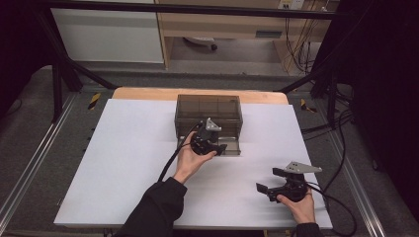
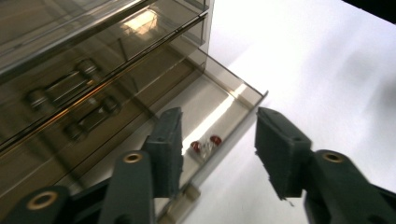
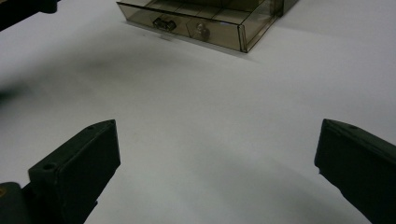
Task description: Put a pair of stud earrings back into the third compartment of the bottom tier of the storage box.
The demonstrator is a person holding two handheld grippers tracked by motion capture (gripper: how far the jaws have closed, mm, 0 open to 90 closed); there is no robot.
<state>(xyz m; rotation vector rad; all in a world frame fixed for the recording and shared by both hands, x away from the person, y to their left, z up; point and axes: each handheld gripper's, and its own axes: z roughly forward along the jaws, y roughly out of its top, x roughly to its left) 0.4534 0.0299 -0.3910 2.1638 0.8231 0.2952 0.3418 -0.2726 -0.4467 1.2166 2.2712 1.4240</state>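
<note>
Bench (image 1: 128, 163) covered in white, wooden edge at the far side. Smoky plastic drawer box (image 1: 208, 112) at the middle of the far half, bottom drawer (image 1: 232, 146) pulled out toward the person. Left gripper (image 1: 217, 146) over that open drawer, jaws parted, nothing between the pads. Right gripper (image 1: 262, 188) low over bare bench at the near right, well apart from the box, jaws spread wide, empty. Small red-tipped piece (image 2: 205, 143) lying inside the drawer against its front wall.
</note>
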